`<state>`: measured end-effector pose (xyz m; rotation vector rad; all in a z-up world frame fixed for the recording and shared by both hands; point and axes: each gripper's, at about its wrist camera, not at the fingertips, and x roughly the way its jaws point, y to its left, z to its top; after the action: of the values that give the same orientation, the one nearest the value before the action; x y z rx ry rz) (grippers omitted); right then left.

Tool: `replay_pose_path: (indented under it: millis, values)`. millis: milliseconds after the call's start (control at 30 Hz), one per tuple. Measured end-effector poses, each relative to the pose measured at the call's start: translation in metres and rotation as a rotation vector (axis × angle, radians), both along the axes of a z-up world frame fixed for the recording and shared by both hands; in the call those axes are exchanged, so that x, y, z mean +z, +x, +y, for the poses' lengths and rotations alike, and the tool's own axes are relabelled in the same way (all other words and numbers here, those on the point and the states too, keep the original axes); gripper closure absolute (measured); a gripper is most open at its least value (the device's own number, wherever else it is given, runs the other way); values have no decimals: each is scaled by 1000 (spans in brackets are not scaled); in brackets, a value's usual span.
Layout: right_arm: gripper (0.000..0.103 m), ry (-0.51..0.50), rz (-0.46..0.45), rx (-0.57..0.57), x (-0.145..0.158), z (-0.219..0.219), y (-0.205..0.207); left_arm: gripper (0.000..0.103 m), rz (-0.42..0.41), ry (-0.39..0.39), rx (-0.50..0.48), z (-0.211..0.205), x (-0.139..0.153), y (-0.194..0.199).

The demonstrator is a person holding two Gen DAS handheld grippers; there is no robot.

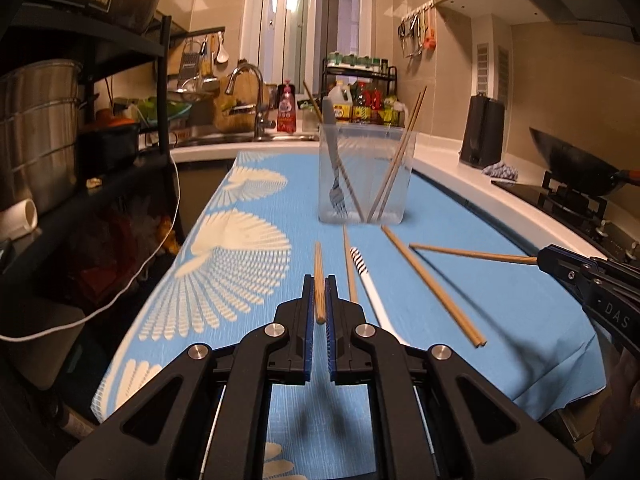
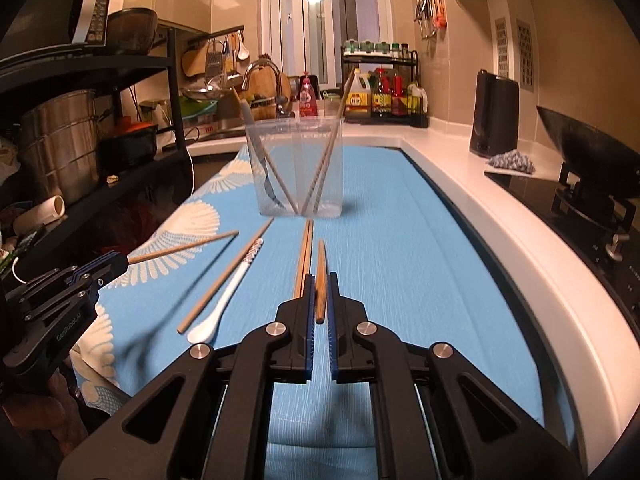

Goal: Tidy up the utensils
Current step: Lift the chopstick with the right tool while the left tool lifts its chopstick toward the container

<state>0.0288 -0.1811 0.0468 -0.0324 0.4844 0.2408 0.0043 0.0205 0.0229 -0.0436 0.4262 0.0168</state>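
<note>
Two grippers each clamp a single wooden chopstick. In the left wrist view the left gripper (image 1: 319, 300) has its blue pads closed on a chopstick (image 1: 319, 280) that points toward 12 o'clock, and the right gripper (image 1: 560, 262) enters at 3 o'clock, pinching the end of another chopstick (image 1: 472, 254) whose shaft reaches toward 9 o'clock. Both sticks appear to be off the blue cloth (image 1: 500, 300), judging by the shadows beneath them.

To finish this step well, I would tip each stick steeper so its free end clears the rim of the container, bring one in at a time so the two sticks do not cross, and let go only once the tip is well inside.

On the cloth just past the left gripper lie a loose chopstick (image 1: 350, 264) at 12 o'clock, a white spoon (image 1: 370, 284) with a striped handle at 1 o'clock, and a pair of chopsticks (image 1: 434, 288) side by side at 2 o'clock.

Farther on, at 12 o'clock, stands the clear plastic container (image 1: 366, 200). It holds a grey-handled fork (image 1: 332, 160) with tines down and several upright chopsticks (image 1: 396, 160) leaning against its walls.
</note>
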Motion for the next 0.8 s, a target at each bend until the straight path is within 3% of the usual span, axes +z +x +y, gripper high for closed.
replay_pose_path:
  millis: [400, 800]
  values:
    - [97, 12, -78, 17, 53, 2, 13, 98, -80, 5, -9, 12, 51, 10]
    - [97, 8, -83, 53, 91, 10, 36, 98, -44, -14, -7, 31, 102, 41]
